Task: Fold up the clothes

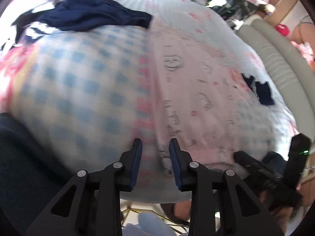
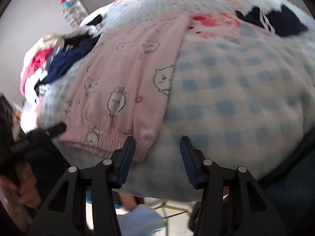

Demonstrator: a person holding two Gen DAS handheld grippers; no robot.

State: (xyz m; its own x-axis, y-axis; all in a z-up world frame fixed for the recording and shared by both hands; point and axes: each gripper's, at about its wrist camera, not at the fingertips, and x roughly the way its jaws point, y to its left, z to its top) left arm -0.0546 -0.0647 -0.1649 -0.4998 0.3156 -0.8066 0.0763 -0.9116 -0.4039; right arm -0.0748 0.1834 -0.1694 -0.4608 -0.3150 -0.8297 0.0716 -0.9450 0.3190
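- Left gripper [image 1: 155,143] tilts steeply down, jaws apart over pink garment [image 1: 196,98]'s hem at 6 o'clock, gripping nothing.
- Right gripper [image 2: 157,141] likewise tilted down, jaws apart, empty, beside the waistband.

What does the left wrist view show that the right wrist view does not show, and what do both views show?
Only the left wrist view shows the grey padded bed edge and a red item beyond it. Only the right wrist view shows a pale wall and the pink garment's gathered waistband. Both show the pink garment lying on the blue-checked blanket, the clothes pile and a small dark garment.
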